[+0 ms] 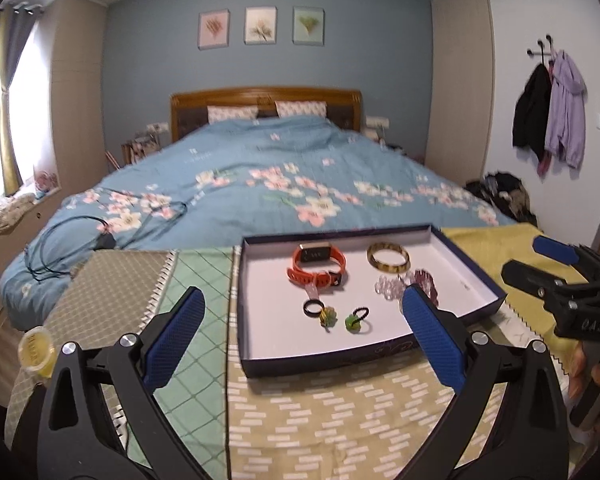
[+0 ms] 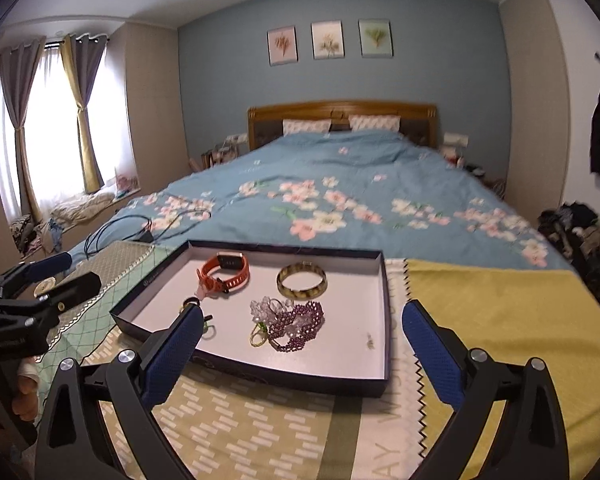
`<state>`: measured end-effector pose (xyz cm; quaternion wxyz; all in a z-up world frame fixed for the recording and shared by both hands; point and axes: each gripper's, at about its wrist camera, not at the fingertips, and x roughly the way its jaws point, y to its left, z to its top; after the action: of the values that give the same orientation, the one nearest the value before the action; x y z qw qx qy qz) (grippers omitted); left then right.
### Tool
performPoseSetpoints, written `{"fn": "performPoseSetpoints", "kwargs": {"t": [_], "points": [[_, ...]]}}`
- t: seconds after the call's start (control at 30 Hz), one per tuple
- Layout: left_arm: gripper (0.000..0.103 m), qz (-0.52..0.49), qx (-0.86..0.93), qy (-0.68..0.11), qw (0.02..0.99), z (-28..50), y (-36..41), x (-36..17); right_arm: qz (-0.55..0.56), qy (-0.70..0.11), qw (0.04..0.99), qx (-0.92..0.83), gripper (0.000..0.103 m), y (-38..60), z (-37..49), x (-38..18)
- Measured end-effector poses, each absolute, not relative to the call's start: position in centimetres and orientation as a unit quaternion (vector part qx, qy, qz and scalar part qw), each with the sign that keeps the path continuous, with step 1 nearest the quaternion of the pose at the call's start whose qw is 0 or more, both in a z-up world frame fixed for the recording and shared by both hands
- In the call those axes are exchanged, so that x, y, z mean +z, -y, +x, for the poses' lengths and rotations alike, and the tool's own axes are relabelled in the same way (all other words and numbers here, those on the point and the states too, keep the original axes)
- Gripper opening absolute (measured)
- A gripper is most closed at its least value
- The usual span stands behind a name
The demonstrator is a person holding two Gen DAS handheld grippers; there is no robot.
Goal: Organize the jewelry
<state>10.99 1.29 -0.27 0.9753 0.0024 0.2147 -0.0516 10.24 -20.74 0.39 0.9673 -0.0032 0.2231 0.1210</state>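
Inside the tray: the jewelry lies loose on the white floor of the shallow dark-walled tray (image 1: 478,276), none of it held.
Far row: an orange watch (image 1: 317,268) and, beside it, a tortoiseshell bangle (image 1: 388,260), apart from each other.
Near row: two small hair ties with charms (image 1: 336,316); to their right a heap of clear and purple bead bracelets (image 2: 296,322), touching and partly piled, so likely the least sorted part.
Left gripper (image 1: 300,336): its blue fingers stand wide apart with nothing between them, hovering short of the tray's near wall.
Right gripper (image 2: 298,350): fingers likewise spread and empty, near the tray's front edge.
Why so: both seem drawn back, ready for the next pick.
Edges: low tray walls call for reaching in from above.
Open room: bare tray floor at the right; patterned cloths (image 2: 500,312) all round; the bed (image 1: 260,160) behind.
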Motion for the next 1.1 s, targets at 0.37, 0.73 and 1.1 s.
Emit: {"fn": "performPoseSetpoints", "kwargs": {"t": [0.37, 0.73, 1.1], "points": [[0.098, 0.003, -0.037, -0.137, 0.990, 4.3, -1.3, 2.3, -0.025, -0.159, 0.982, 0.098, 0.096, 19.5, 5.9, 1.6], [0.098, -0.004, -0.036, -0.102, 0.994, 0.5, -1.1, 3.8, -0.020, -0.122, 0.988, 0.093, 0.096, 19.0, 3.4, 2.2], [0.098, -0.016, -0.029, -0.099, 0.995, -0.3, -1.0, 3.9, -0.011, -0.106, 0.990, 0.087, 0.096, 19.1, 2.3, 2.6]]}}
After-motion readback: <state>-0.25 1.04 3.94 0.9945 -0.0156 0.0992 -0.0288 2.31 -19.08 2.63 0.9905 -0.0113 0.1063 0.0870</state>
